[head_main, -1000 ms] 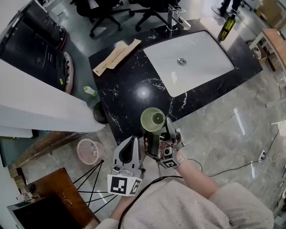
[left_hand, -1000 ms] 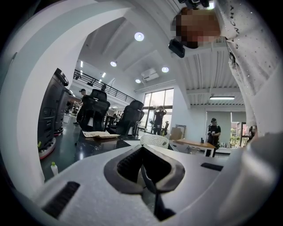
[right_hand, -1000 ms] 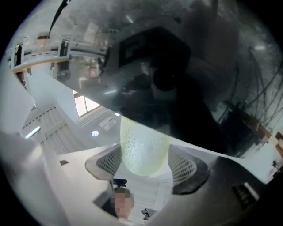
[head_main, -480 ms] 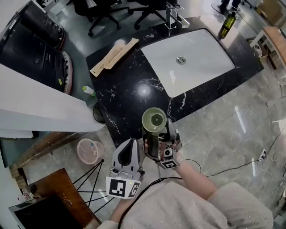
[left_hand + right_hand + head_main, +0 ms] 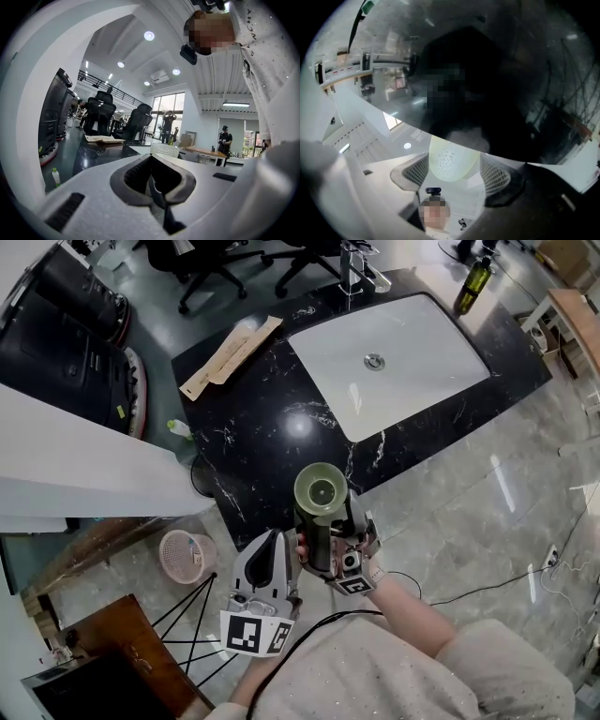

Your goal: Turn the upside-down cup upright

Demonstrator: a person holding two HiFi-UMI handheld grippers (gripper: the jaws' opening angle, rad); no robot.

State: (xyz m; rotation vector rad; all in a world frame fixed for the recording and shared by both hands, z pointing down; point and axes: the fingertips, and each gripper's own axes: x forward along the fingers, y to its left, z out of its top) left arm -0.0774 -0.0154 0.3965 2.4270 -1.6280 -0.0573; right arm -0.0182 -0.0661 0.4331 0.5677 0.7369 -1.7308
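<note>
Nearest the head camera, the person's pale sleeve (image 5: 422, 662) leads to the two grippers. The left tongs (image 5: 277, 542) are held low beside the right ones. In the left gripper view their dark pads meet, pressed together with nothing between them.

Just to their right, the right tongs (image 5: 454, 172) are clamped on the green cup (image 5: 319, 495). In the right gripper view its pale, dimpled wall fills the gap between the two ribbed pads (image 5: 494, 176). That view shows the room the wrong way up, with ceiling lights low and dark floor high. From the head view the cup is on end in the grip, held in the air against the near edge of the bench (image 5: 262, 427). Its wide round end faces up, and a smaller pale circle shows inside it. The left tongs are close to the cup but not touching it.

Beyond, the black marbled bench carries a white sink (image 5: 394, 362) with a faucet (image 5: 361, 273) at its far side. A brown paper sleeve (image 5: 230, 357) lies to the left of the sink, and an olive-green bottle (image 5: 472, 287) stands at the far right corner.

On the floor to the left are a pink wastebasket (image 5: 186, 557) and a small bottle (image 5: 178, 427). Black office chairs (image 5: 216, 268) stand farthest back.
</note>
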